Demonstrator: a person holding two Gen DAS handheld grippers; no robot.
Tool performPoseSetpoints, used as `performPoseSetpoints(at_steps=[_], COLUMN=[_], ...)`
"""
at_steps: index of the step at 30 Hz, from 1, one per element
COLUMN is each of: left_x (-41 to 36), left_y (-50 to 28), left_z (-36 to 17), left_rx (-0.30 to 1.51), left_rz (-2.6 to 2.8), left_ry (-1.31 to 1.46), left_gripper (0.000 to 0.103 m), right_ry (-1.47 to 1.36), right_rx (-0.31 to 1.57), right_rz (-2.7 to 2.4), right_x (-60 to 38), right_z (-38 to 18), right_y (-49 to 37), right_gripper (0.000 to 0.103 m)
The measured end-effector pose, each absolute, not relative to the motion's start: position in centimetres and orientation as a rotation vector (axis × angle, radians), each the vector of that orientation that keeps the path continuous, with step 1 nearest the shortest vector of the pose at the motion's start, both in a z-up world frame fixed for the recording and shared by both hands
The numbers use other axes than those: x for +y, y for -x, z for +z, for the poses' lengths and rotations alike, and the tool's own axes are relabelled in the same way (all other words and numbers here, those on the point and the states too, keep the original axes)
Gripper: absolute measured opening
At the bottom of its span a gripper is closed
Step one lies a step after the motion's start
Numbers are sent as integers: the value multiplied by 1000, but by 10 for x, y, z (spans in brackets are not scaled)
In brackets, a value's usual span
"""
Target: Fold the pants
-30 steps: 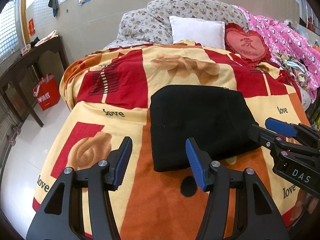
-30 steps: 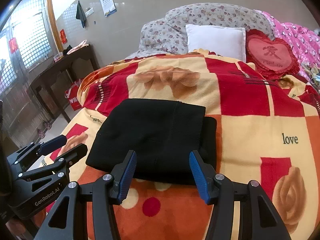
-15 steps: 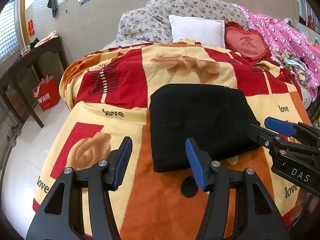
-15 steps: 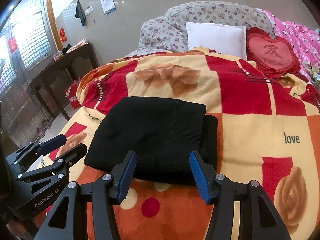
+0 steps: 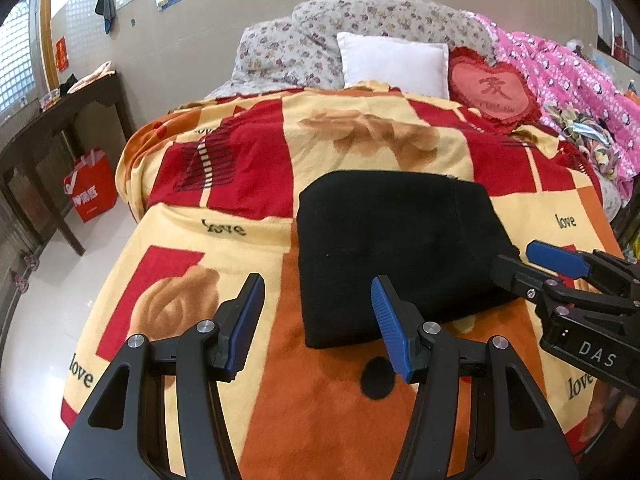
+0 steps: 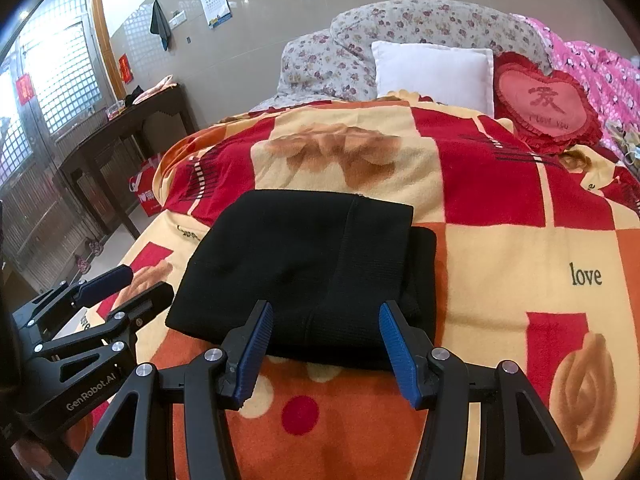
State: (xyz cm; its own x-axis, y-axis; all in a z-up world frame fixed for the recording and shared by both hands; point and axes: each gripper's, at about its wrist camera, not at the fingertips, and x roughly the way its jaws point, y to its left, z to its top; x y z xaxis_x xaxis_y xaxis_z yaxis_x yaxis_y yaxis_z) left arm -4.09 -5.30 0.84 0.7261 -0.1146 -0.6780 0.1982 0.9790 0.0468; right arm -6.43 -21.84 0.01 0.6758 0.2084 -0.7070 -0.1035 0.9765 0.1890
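The black pants (image 5: 396,248) lie folded into a compact rectangle on the patterned blanket (image 5: 240,184); they also show in the right wrist view (image 6: 312,264). My left gripper (image 5: 318,304) is open and empty, hovering just short of the bundle's near left corner. My right gripper (image 6: 326,338) is open and empty, just above the bundle's near edge. The right gripper also shows in the left wrist view (image 5: 536,260) by the bundle's right edge. The left gripper shows in the right wrist view (image 6: 128,284) at the bundle's left.
A white pillow (image 5: 394,64), a red heart cushion (image 5: 494,92) and a pink quilt (image 5: 568,80) lie at the bed's head and right side. A dark wooden table (image 5: 52,120) and a red bag (image 5: 92,188) stand on the floor at left.
Both grippers have drawn back very slightly from the folded pants. The pants have not moved and both grippers stay open.
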Motion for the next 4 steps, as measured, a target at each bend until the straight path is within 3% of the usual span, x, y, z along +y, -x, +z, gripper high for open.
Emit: performPoseSetpoints(at_steps=[4], left_x=[-54], left_y=[40], left_z=[9], left_rx=[730], left_rz=[-181], left_ry=[-131], left_gripper=[56], right_ry=[-149], right_rx=[812], right_rz=[166], right_x=[-230], right_z=[-4], right_y=[64], right_gripper=[54])
